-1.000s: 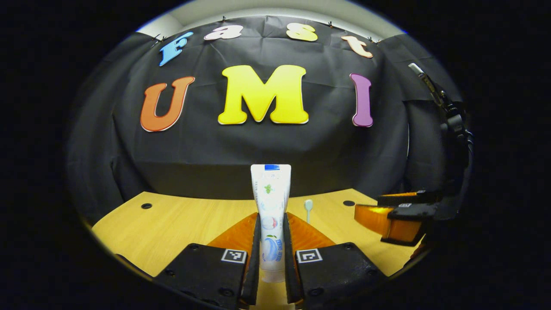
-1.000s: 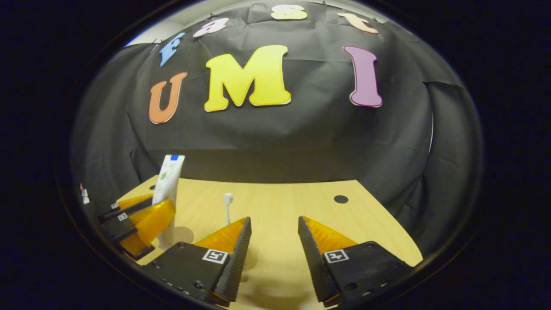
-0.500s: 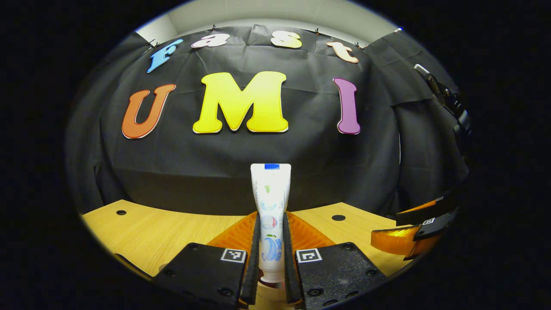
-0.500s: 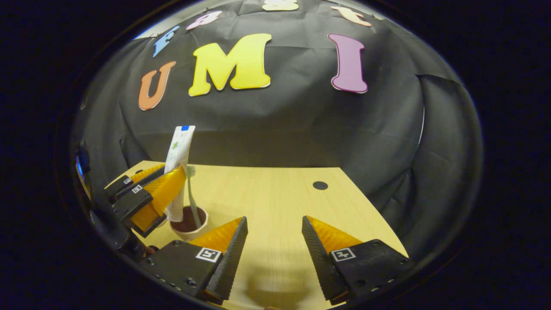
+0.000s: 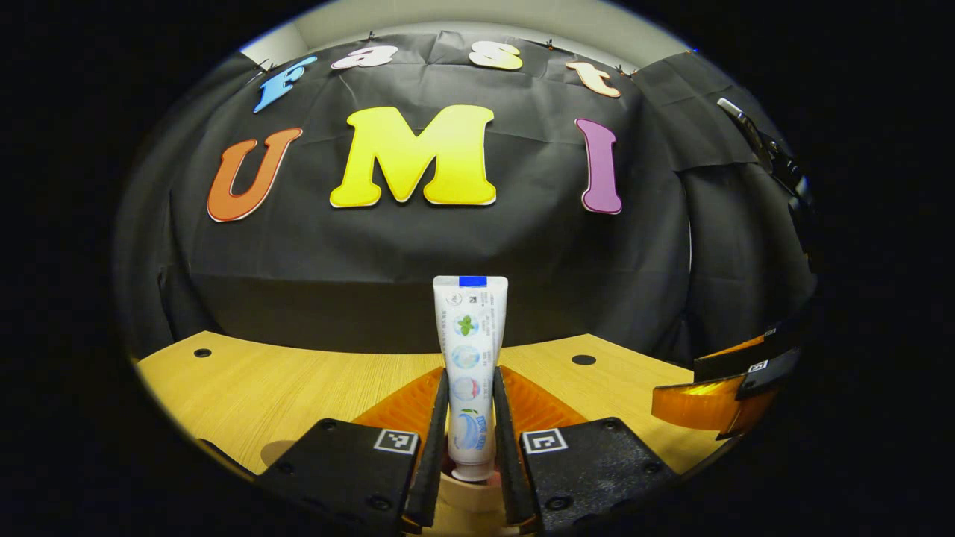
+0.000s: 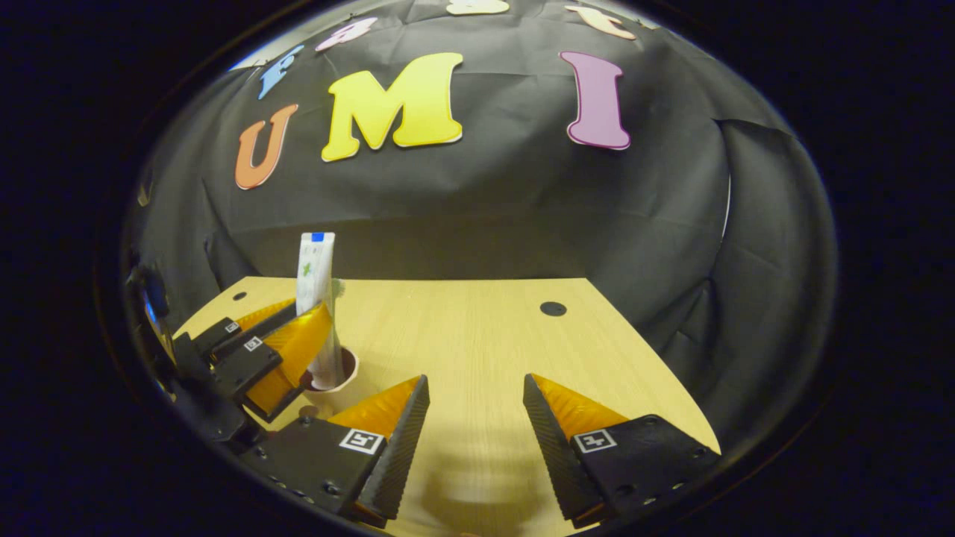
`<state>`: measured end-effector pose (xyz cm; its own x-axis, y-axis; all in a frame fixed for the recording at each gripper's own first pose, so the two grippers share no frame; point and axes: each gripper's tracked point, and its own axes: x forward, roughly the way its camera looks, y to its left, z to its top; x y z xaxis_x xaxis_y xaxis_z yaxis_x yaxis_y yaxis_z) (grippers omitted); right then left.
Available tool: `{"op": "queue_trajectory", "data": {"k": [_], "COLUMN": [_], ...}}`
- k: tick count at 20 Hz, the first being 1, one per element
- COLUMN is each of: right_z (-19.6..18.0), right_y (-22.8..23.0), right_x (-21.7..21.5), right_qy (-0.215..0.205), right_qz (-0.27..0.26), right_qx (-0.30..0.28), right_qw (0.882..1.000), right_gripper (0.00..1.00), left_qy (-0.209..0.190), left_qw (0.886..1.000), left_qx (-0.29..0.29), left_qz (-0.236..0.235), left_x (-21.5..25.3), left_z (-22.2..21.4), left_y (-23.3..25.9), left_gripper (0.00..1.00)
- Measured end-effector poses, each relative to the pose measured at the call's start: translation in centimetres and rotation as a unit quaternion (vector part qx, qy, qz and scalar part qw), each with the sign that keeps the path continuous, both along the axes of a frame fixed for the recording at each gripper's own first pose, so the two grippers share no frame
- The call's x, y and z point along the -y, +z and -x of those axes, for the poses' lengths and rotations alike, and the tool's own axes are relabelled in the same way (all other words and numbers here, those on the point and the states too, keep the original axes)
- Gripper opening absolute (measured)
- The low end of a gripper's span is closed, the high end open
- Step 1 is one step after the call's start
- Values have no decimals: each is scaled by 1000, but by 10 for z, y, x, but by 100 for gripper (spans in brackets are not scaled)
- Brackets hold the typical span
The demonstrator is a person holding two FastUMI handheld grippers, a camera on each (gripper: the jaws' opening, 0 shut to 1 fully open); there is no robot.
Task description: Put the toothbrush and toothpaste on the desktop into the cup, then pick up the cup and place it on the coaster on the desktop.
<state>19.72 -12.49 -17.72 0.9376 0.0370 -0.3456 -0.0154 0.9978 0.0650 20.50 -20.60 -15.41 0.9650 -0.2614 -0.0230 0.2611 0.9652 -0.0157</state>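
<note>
Between the left claw (image 5: 470,418) fingers stands the toothpaste tube (image 5: 471,350), upright, crimped end up, cap end down; both fingers press on its lower half, so that claw is clamped on the tube. Tube's cap end sits in the mouth of the cup (image 5: 466,492), whose pale rim shows just below the fingers in the left gripper view. From the right gripper view the same is seen from the side: left claw (image 6: 287,354) at far left, holding the tube (image 6: 315,291) vertical w/ its lower end inside the cup (image 6: 345,375), dark inside, pale rim, standing on the wooden surface (image 6: 477,328). A thin pale thing just behind the tube's upper part may be the toothbrush head (image 6: 338,287); too small to be sure. Right claw (image 6: 471,425) hangs over the surface near its front edge, fingers wide apart, nothing between them, shadow on the wood beneath. It also shows at the right edge of the left gripper view (image 5: 716,399), well apart from the tube. Surface has small dark round holes (image 6: 553,308) toward the back. Black cloth wall (image 6: 522,209) behind.
</note>
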Motion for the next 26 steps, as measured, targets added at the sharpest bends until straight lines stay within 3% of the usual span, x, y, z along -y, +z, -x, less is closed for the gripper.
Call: {"op": "queue_trajectory", "data": {"k": [1, 2, 8, 10, 12, 14, 16, 21, 26], "right_z": [0, 0, 8, 11, 14, 18, 21, 31, 33], "right_y": [0, 0, 13, 17, 17, 18, 18, 24, 7], "right_x": [-1, -3, -18, -25, -30, -38, -48, -90, -128], "right_qy": [1, 0, 6, 11, 16, 23, 27, 63, 94], "right_qz": [-1, -2, -3, -1, 4, 2, 5, 19, 21], "right_qx": [-1, -1, 10, 11, 2, -12, -28, -63, -144], "right_qw": [1000, 1000, 1000, 1000, 1000, 1000, 999, 996, 985], "right_gripper": [77, 77, 77, 77, 77, 80, 81, 81, 81], "left_qy": [0, 1, -6, -4, 8, 20, 31, 72, 114], "left_qw": [1000, 1000, 1000, 1000, 1000, 1000, 999, 996, 991], "left_qx": [-8, -10, -4, -13, -19, -23, -35, -55, -69], "left_qz": [2, 2, -4, -1, 3, 5, 1, -3, -8], "left_x": [-1, -2, -7, -13, -26, -41, -54, -102, -154], "left_z": [3, 7, 23, 32, 40, 50, 59, 81, 105], "left_y": [-3, -2, 12, 15, 22, 30, 34, 51, 74], "left_gripper": [46, 40, 52, 61, 84, 85, 100, 99, 99]}}
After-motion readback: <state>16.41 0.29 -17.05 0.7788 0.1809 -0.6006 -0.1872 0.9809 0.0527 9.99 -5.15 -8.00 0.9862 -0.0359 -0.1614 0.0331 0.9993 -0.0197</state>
